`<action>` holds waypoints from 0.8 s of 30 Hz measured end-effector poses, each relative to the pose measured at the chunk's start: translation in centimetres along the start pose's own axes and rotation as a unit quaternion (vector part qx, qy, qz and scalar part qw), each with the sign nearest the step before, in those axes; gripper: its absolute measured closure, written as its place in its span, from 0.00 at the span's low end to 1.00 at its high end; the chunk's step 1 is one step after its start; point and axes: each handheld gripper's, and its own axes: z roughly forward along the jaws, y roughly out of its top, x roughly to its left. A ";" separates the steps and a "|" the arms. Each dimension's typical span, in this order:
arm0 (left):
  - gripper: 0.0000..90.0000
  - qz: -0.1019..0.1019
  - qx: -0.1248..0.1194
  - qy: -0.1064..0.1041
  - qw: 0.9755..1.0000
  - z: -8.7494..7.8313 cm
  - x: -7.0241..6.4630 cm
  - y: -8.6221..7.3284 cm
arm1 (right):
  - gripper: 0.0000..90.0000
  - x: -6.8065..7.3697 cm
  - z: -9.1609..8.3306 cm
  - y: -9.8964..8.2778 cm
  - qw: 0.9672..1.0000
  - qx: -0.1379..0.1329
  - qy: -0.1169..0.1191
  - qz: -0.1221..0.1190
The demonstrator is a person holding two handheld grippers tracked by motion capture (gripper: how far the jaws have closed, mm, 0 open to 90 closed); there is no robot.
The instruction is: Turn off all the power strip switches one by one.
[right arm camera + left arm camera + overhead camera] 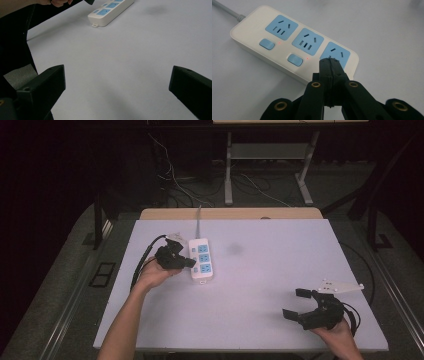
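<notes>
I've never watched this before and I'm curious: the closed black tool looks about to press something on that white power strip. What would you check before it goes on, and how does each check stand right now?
1. Left gripper shut into one tip for pressing: ok, its fingers are together.
2. Tip over the power strip: ok, at the third socket's end.
3. Tip on that end's switch: cannot tell, the fingers hide it.
4. Other two switches on: ok, a red light shows beside each.
5. Right gripper out of the way: ok, open, near the table's right corner.
6. Cord free: ok, runs off the far end.
</notes>
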 end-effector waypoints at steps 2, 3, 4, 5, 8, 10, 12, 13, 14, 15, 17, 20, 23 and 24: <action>0.99 -0.002 0.002 0.000 1.000 0.2 0.0 0.0 | 0.00 0.0 0.0 0.0 1.000 0.000 0.000 0.000; 0.99 -0.002 0.003 0.000 1.000 0.3 0.1 0.0 | 0.00 0.0 0.0 0.0 1.000 0.000 0.000 0.000; 0.99 -0.001 0.005 0.000 1.000 0.4 0.1 0.0 | 0.00 0.0 0.0 0.0 1.000 0.001 0.000 0.000; 0.99 -0.001 0.007 0.001 1.000 0.5 0.1 0.0 | 0.00 0.0 0.0 0.0 1.000 0.001 0.000 0.000; 0.99 -0.002 0.008 -0.001 1.000 0.8 0.0 0.0 | 0.00 0.0 0.0 0.0 1.000 0.001 0.001 -0.001; 0.99 -0.004 0.009 -0.001 1.000 1.0 0.0 0.0 | 0.00 0.0 -0.1 0.0 1.000 0.000 0.001 0.000; 0.99 -0.003 0.013 0.001 1.000 1.2 0.0 0.0 | 0.00 -0.1 -0.2 0.0 1.000 -0.001 0.000 0.000; 0.99 -0.003 0.016 0.001 1.000 1.3 0.0 0.0 | 0.00 -0.1 -0.2 0.0 1.000 -0.001 0.000 0.000; 0.99 0.000 0.018 0.002 1.000 1.4 0.1 0.0 | 0.00 -0.1 -0.2 0.0 1.000 -0.001 0.000 0.000; 0.99 -0.002 0.018 0.000 1.000 1.5 0.1 -0.1 | 0.00 -0.1 -0.2 0.0 1.000 -0.001 0.001 0.000; 0.99 -0.002 0.023 0.005 1.000 1.7 0.1 -0.1 | 0.00 -0.1 -0.2 0.0 1.000 0.000 0.001 0.000; 0.99 0.001 0.025 0.006 1.000 1.9 0.1 0.0 | 0.00 -0.1 -0.2 0.0 1.000 0.000 0.002 0.000; 0.99 0.002 0.026 0.004 1.000 1.9 0.0 -0.1 | 0.00 -0.1 -0.2 0.0 1.000 -0.001 0.002 0.001; 0.99 0.000 0.026 0.004 1.000 1.9 0.0 -0.1 | 0.00 -0.1 -0.2 0.0 1.000 -0.001 0.002 0.002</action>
